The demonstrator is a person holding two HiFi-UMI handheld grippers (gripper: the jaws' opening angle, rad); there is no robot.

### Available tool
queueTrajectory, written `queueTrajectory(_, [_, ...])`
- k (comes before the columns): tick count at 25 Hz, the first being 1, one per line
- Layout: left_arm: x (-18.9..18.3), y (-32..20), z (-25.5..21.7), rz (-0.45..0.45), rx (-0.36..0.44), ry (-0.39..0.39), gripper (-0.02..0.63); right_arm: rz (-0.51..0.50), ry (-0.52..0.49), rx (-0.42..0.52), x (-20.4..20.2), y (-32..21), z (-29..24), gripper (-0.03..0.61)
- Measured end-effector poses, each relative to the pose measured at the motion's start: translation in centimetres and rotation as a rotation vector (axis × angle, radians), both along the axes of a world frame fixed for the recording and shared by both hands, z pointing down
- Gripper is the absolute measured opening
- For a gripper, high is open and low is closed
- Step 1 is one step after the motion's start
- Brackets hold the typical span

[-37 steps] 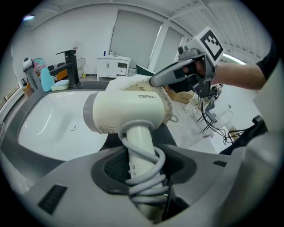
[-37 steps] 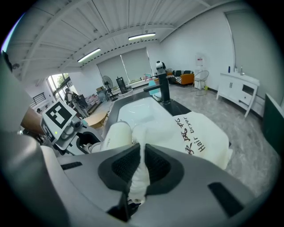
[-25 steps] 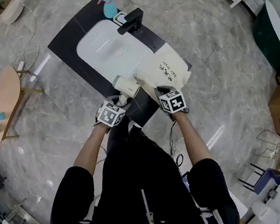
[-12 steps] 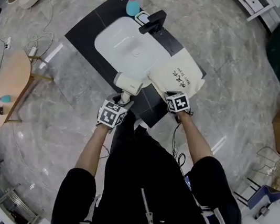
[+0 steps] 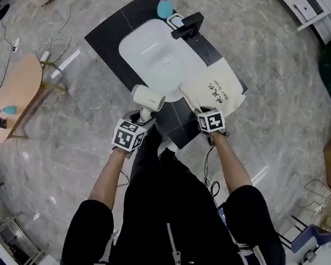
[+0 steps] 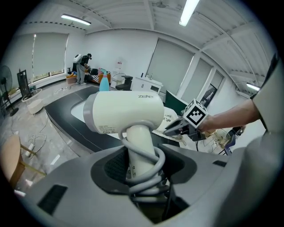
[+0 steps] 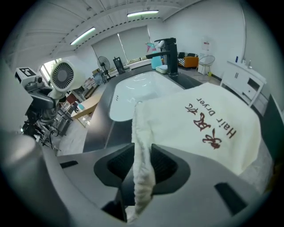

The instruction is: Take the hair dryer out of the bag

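The white hair dryer with a grey cord wound round its handle [image 6: 126, 111] stands upright in the left claw [image 6: 141, 170]. The claw's jaws are set wide and clamped on the wrapped handle, and the barrel rises above them, out of the bag. The handle's lower end and the rest of the cord drop out of sight in the claw's throat.

The cream cloth bag printed "Hair Dryer" [image 7: 208, 119] lies flat just ahead of the right claw [image 7: 143, 165], with its gathered edge running between the jaws. Those jaws have just been opening and stand part open. The cloth seems to hang slack between the pads rather than pinched, though it fills most of the gap. In the head view the marker cubes cover most of both claws' jaws.

The bag rests near the front corner of the black countertop [image 5: 108, 34]. A white oval basin [image 5: 156, 55] lies ahead and to the left of the right claw. A black faucet [image 5: 189, 28] and a teal spray bottle [image 5: 163, 6] stand beyond it. A strip of bare counter lies between the two claws.

A second ago the barrel touched the bag's mouth; now the dryer stands apart, off to the right claw's left
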State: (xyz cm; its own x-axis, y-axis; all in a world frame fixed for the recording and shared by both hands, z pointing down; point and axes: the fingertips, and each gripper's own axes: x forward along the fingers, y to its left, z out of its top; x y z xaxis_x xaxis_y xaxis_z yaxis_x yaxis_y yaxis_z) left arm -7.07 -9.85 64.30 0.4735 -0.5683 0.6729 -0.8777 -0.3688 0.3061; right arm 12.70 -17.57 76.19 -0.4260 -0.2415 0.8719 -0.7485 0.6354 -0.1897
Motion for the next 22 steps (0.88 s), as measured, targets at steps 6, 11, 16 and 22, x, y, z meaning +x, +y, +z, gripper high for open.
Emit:
queueTrajectory(6, [-0.6, 0.9, -1.2, -0.027, 0.035, -0.023, 0.221, 0.059, -0.16, 0.073, -1.4, 0.1, -3.9, 0.147])
queueTrajectory(11, [-1.8, 1.1, -3.3, -0.048, 0.088, -0.043, 0.221, 0.078, -0.253, 0.152, -2.1, 0.3, -6.7, 0.103])
queueTrajectory(16, [-3.4, -0.7, -5.8, -0.058, 0.163, -0.046, 0.221, 0.101, -0.281, 0.232, -2.5, -0.4, -10.0, 0.052])
queueTrajectory(22, [-4.3, -3.4, -8.4, -0.021, 0.24, -0.046, 0.221, 0.183, -0.281, 0.354, -2.1, -1.7, -14.2, 0.009])
